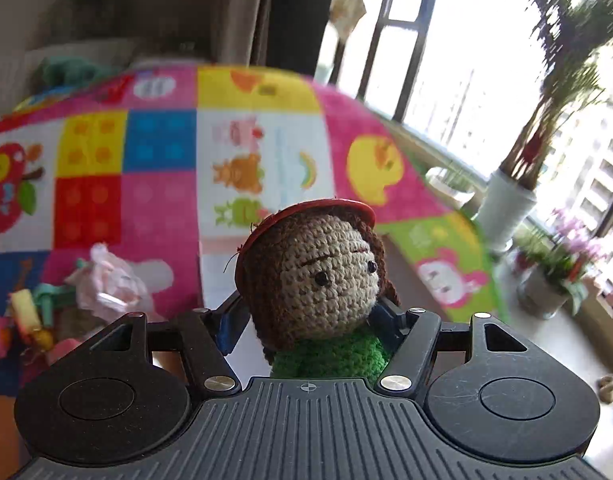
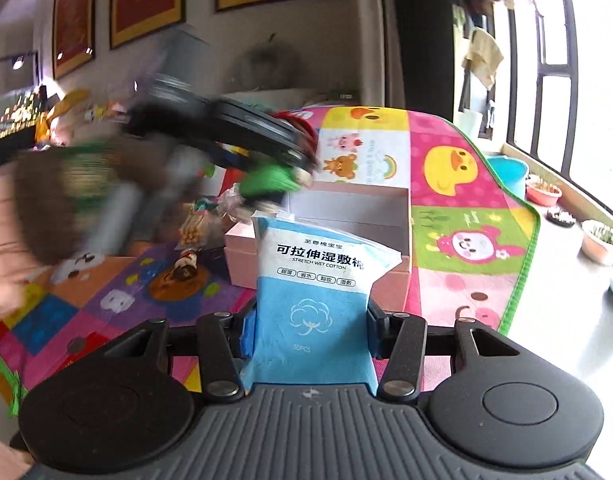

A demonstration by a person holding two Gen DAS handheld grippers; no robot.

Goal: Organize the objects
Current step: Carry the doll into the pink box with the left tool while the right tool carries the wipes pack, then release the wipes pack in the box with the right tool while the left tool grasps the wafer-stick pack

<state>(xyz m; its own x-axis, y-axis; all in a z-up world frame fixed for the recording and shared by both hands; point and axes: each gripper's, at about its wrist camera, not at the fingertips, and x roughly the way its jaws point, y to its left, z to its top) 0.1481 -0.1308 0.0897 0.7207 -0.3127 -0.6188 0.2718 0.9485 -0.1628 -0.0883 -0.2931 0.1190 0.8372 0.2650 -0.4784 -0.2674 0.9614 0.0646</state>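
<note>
The left gripper [image 1: 312, 320] pinches a crocheted doll [image 1: 318, 276] by its green body at lower centre of the left wrist view, the head upright above the jaws. The right gripper [image 2: 310, 320] clamps a blue cotton-pad packet [image 2: 312, 280] upright at lower centre of its view. Behind the packet a pink box [image 2: 346, 216] sits on the colourful play mat [image 2: 466, 216]. Potted plants [image 1: 546, 272] stand at right by the window.
</note>
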